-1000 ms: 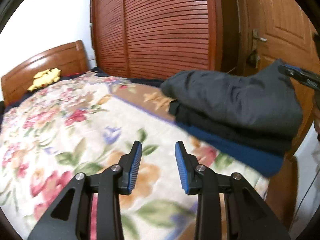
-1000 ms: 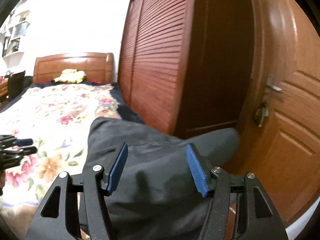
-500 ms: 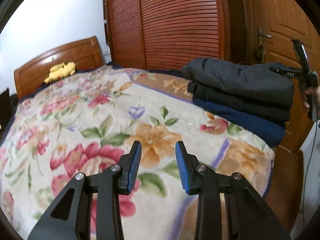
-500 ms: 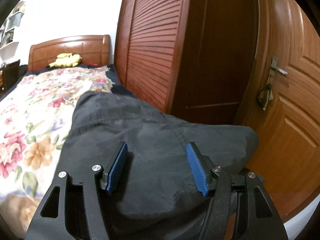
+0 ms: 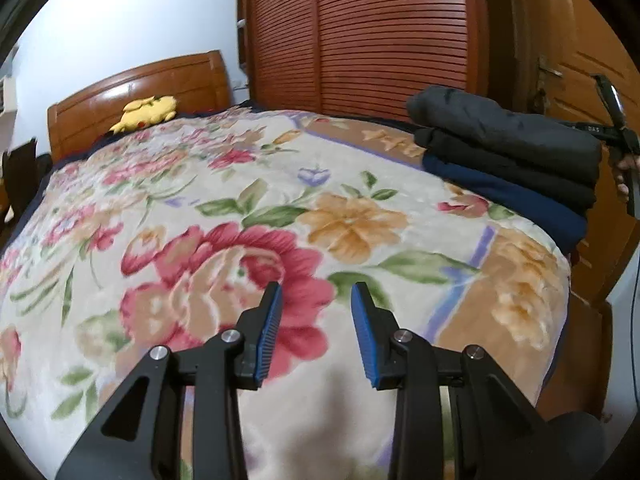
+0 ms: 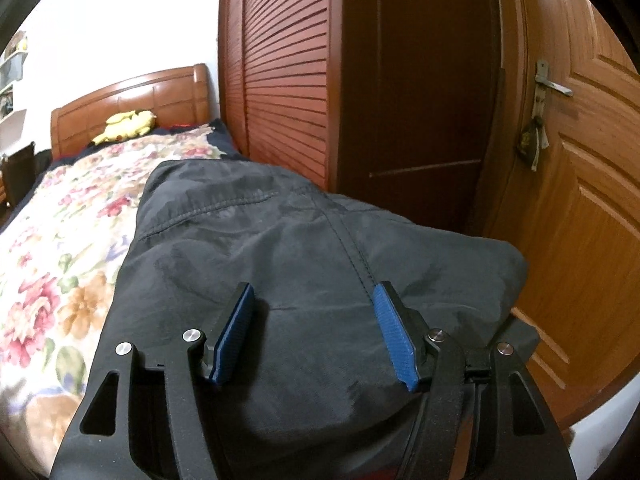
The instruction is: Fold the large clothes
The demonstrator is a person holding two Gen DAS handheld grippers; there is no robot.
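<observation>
Floral bedspread [image 5: 280, 208] carried stacked folded clothes [image 5: 508, 152]; left tool [image 5: 316, 328] and right tool [image 6: 312, 332] gaped wide, empty.

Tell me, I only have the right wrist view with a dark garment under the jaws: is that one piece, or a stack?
Observer: A stack of three folded pieces; the left wrist view shows gray on top, black, then navy at the bottom.
Operator: Where is the left gripper?
Observer: The left gripper is over the floral blanket, jaws open, holding nothing.
Operator: Is the stack near the bed's edge?
Observer: Yes, at the corner by the door.
</observation>
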